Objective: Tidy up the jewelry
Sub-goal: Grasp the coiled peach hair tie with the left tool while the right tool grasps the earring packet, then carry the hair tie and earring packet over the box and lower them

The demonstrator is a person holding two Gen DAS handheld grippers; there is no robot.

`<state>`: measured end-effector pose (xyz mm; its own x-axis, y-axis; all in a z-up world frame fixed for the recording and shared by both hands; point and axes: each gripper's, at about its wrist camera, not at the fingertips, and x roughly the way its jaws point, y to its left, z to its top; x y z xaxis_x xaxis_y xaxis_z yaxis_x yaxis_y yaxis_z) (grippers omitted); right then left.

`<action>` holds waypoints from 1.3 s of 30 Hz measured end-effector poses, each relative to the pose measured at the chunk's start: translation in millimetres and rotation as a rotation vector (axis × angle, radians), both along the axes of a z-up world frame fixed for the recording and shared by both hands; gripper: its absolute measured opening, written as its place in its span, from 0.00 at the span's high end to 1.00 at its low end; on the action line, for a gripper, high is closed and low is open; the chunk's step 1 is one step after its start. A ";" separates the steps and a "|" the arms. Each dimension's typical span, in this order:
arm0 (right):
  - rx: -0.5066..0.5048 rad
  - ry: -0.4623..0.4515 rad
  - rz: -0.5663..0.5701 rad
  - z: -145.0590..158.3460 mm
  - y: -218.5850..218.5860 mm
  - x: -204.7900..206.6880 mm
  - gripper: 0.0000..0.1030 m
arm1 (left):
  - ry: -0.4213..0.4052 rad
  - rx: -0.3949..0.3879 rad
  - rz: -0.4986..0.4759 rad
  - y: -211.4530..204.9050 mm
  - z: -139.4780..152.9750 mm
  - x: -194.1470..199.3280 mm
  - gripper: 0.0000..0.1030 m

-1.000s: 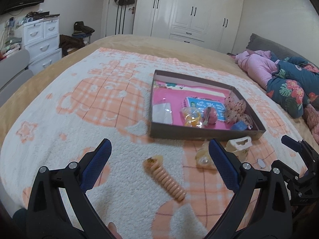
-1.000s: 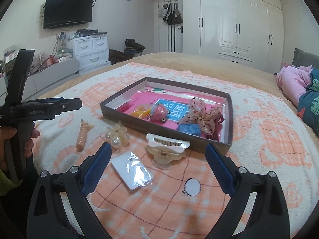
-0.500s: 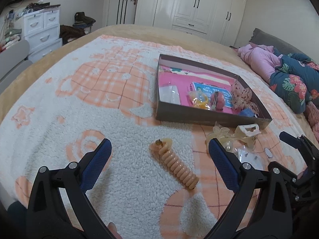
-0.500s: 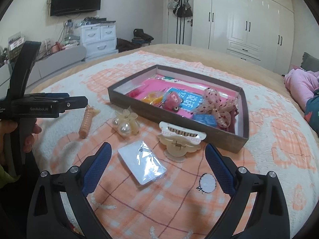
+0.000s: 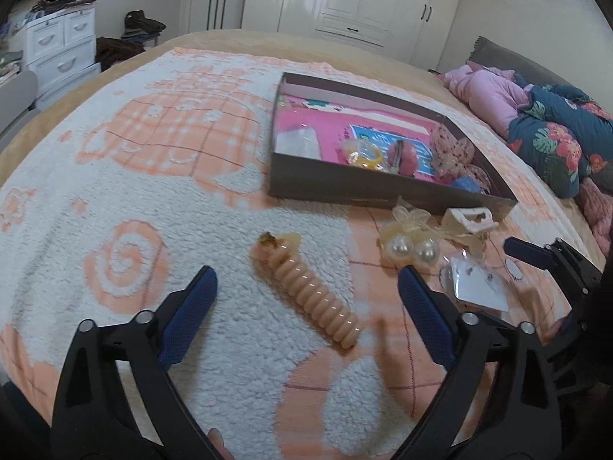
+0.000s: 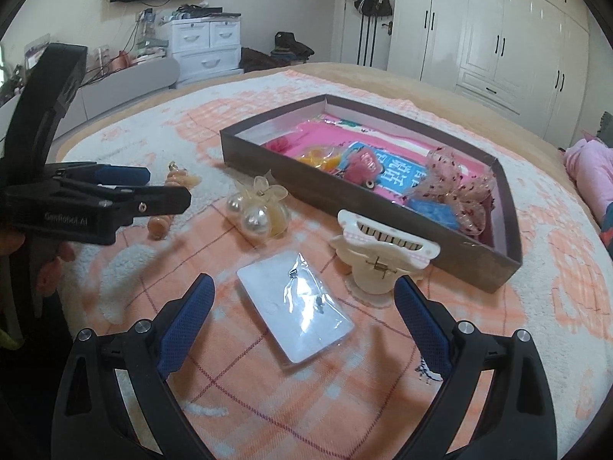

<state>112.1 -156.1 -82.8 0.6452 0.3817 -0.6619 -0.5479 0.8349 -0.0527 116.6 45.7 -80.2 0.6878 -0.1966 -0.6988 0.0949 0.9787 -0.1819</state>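
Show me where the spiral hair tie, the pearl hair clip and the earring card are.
spiral hair tie point(image 5: 310, 291), left wrist view, middle coils.
pearl hair clip point(image 6: 256, 220), right wrist view, nearer pearl.
earring card point(image 6: 295, 316), right wrist view, card centre.

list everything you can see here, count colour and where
box: 1, brown, pink lining, on blanket
bow: 1, pink dotted, in box, right end
blue item: 1, in box, beside bow
yellow item: 1, in box
pink item: 1, in box, middle
spiral clip: 1, peach, on blanket, between left tool's fingers
pearl clip: 1, cream, two pearls, before box
claw clip: 1, cream-pink, beside box
earring card: 1, white, bagged, near right tool
blanket: 1, white-orange
left tool: 1, black-blue, open
right tool: 1, black-blue, open
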 end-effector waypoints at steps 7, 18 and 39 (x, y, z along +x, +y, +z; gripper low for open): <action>0.025 0.079 0.001 -11.1 0.4 14.5 0.31 | 0.012 0.015 -0.029 -10.9 -7.8 2.1 0.31; 0.045 0.101 0.058 -10.7 4.5 -0.7 0.54 | 0.015 0.014 -0.005 -3.5 -10.5 5.6 0.57; 0.104 0.041 0.058 10.7 -8.9 -14.6 0.55 | -0.042 0.011 -0.057 -14.1 14.3 -12.7 0.89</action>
